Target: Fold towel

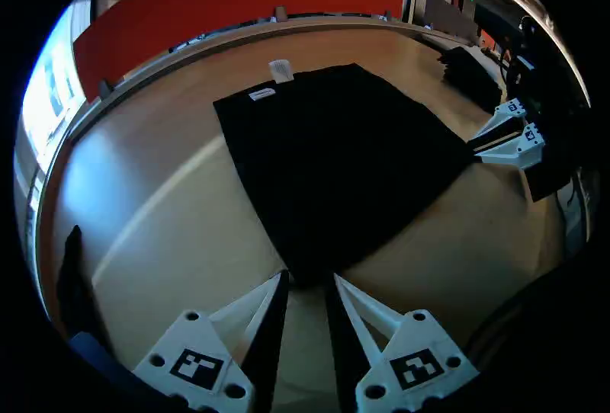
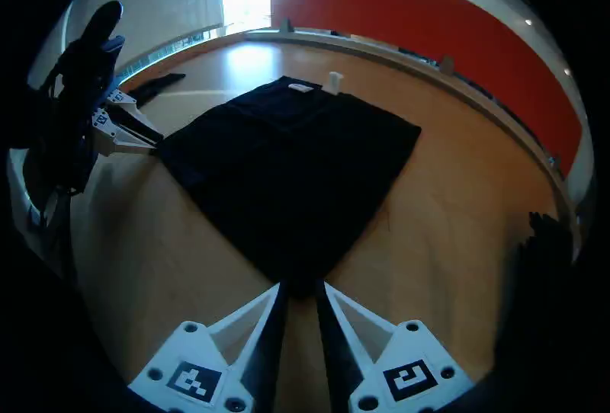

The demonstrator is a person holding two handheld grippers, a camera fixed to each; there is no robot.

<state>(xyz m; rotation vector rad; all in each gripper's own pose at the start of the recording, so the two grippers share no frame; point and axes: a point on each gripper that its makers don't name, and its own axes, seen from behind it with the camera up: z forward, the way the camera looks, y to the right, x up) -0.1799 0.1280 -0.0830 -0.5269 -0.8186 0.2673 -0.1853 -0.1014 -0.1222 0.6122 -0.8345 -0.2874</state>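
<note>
In the left gripper view, the black towel (image 1: 343,154) is seen spread flat on the wooden table (image 1: 152,200). Its near corner is set between the fingertips of the left gripper (image 1: 309,280). The fingers are drawn close, with a narrow gap left between them; whether the cloth is pinched cannot be told. The right gripper (image 1: 476,148) is seen farther off at a neighbouring corner.

In the right gripper view, another corner is met at that gripper's own fingertips. The same narrow gap is shown, and a grip cannot be confirmed.

The towel is judged light, soft and limp, so sagging is expected once it is lifted. The two corners are best taken firmly and raised together so that the edge is kept taut.
</note>
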